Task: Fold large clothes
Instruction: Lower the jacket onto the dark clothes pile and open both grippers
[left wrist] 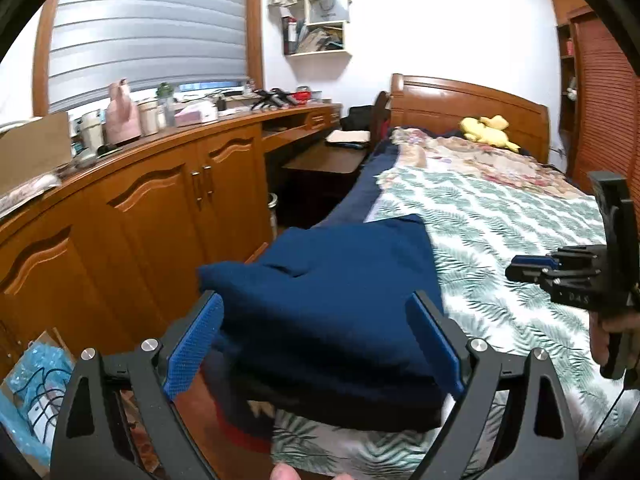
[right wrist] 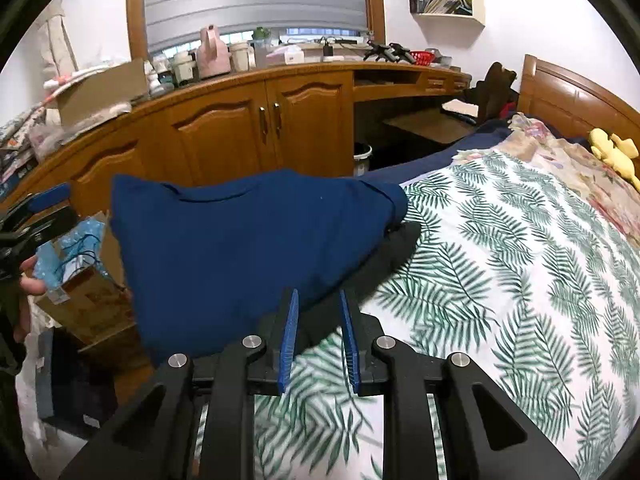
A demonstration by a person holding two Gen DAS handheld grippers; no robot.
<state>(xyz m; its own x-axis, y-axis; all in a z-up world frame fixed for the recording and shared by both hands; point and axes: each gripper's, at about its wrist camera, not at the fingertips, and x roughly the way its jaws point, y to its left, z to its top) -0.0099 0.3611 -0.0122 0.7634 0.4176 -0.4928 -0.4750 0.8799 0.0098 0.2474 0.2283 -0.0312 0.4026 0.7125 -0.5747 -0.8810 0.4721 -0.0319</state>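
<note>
A dark blue garment (left wrist: pixel 332 292) (right wrist: pixel 240 240) lies folded on the left edge of the leaf-print bed cover (left wrist: pixel 500 240) (right wrist: pixel 500 260), partly overhanging the bedside. A black cloth (right wrist: pixel 396 240) shows under its right end. My left gripper (left wrist: pixel 316 304) is open wide, its blue pads standing either side of the garment's near part without pressing it. My right gripper (right wrist: pixel 319 294) is open by a narrow gap at the garment's near right edge, with nothing pinched. In the left wrist view the right gripper (left wrist: pixel 514 269) hovers over the bed at the right. The left gripper (right wrist: pixel 64 204) shows at the far left.
Wooden cabinets (left wrist: pixel 160 208) (right wrist: pixel 248 128) run along the left of the bed, leaving a narrow floor gap. A cardboard box (right wrist: pixel 84 292) with blue wrapping stands on the floor. A yellow plush toy (left wrist: pixel 486 130) lies by the headboard (left wrist: pixel 460 100). A small bin (right wrist: pixel 362 158) sits under the desk.
</note>
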